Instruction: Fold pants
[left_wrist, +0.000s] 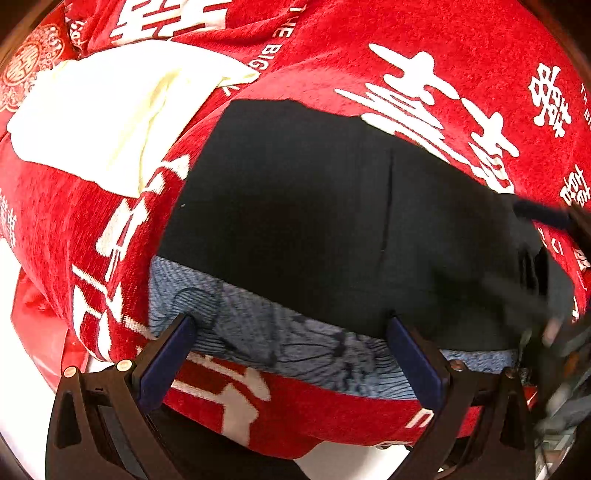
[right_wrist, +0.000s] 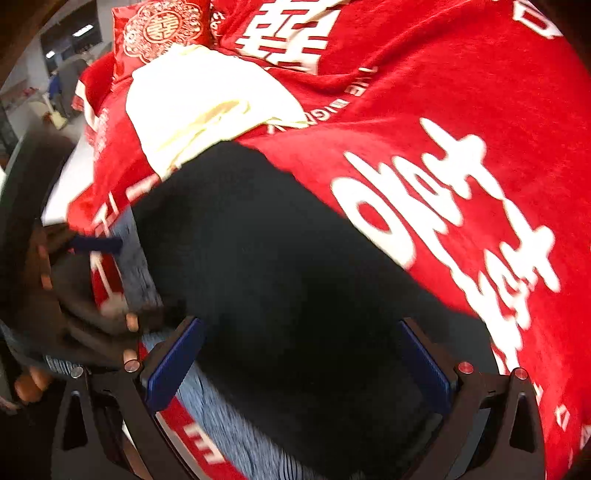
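Note:
Dark navy pants (left_wrist: 314, 206) lie flat on a red blanket (left_wrist: 424, 44), over a blue-grey patterned cloth (left_wrist: 295, 343) that sticks out along their near edge. My left gripper (left_wrist: 291, 336) is open just above that near edge, holding nothing. The other gripper shows blurred at the right of the left wrist view (left_wrist: 543, 218). In the right wrist view the pants (right_wrist: 280, 266) fill the centre. My right gripper (right_wrist: 303, 343) is open over them, empty. The left gripper shows blurred at the left edge (right_wrist: 96, 243).
A cream-white garment (left_wrist: 103, 110) lies on the blanket beyond the pants, also in the right wrist view (right_wrist: 199, 99). A red embroidered cushion (right_wrist: 159, 26) sits at the far end. The blanket's edge drops off near the left gripper (left_wrist: 258, 435). A room with people shows far left (right_wrist: 62, 81).

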